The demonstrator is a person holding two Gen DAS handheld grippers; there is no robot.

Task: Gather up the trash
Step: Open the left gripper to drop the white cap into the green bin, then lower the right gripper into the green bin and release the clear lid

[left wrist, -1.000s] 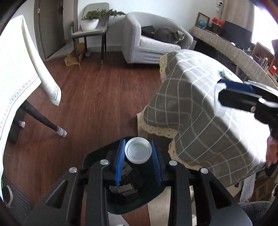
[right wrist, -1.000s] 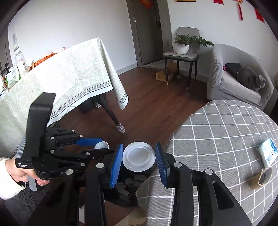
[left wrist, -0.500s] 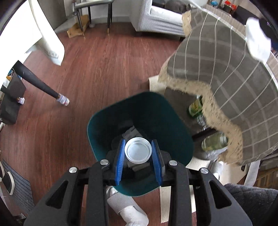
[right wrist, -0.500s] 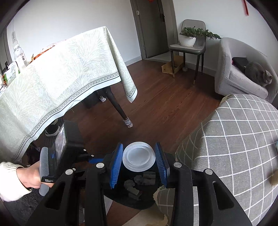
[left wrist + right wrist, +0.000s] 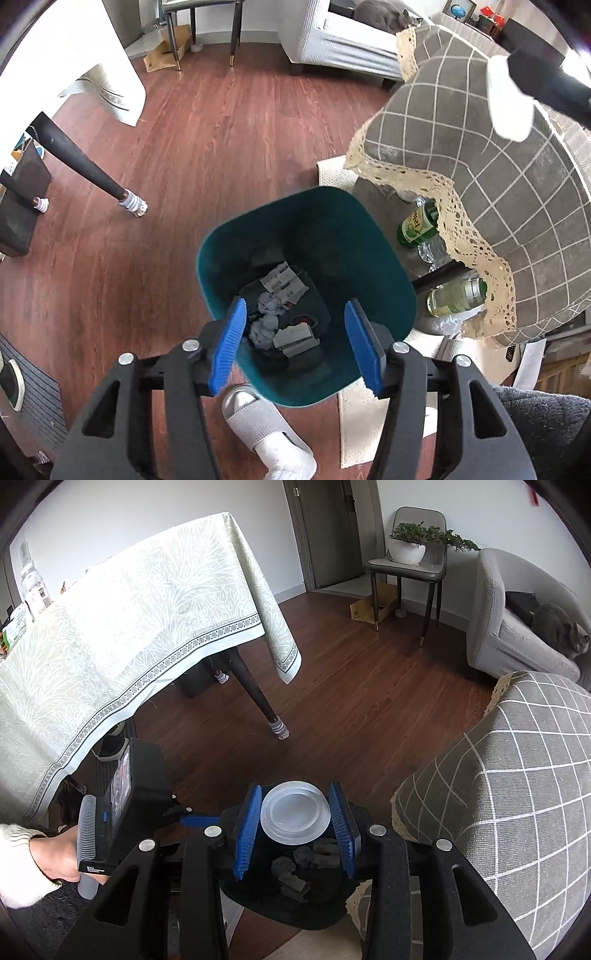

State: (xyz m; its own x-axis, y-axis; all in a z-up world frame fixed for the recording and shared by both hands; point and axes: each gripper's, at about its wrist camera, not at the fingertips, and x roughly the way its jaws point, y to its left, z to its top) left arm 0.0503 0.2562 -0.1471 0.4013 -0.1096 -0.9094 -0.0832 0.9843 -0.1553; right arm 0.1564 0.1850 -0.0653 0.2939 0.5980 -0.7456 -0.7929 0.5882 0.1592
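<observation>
A teal bin (image 5: 332,229) stands on the wood floor with grey scraps (image 5: 273,325) at its bottom. Just above its near rim hangs my left gripper (image 5: 294,306), its jaws opening and nothing between the blue pads. In the right wrist view my right gripper (image 5: 295,788) is shut on a round translucent white lid (image 5: 295,818), above the dark bin (image 5: 258,910). That lid (image 5: 511,103) shows blurred at the upper right of the left wrist view. A hand (image 5: 55,853) in a white sleeve holds the left gripper's black body (image 5: 136,801).
A grey checked tablecloth with lace hem (image 5: 517,221) hangs right of the bin, with bottles (image 5: 417,225) under it. A sock-tipped table leg (image 5: 133,203) stands left. A white slipper (image 5: 266,435) is by the bin's near rim. An armchair with a cat (image 5: 554,631) is at the back.
The white cap that sat between the left pads is gone and those jaws have spread apart. The left gripper sank toward the bin. The right gripper shifted over the bin, lid still gripped.
</observation>
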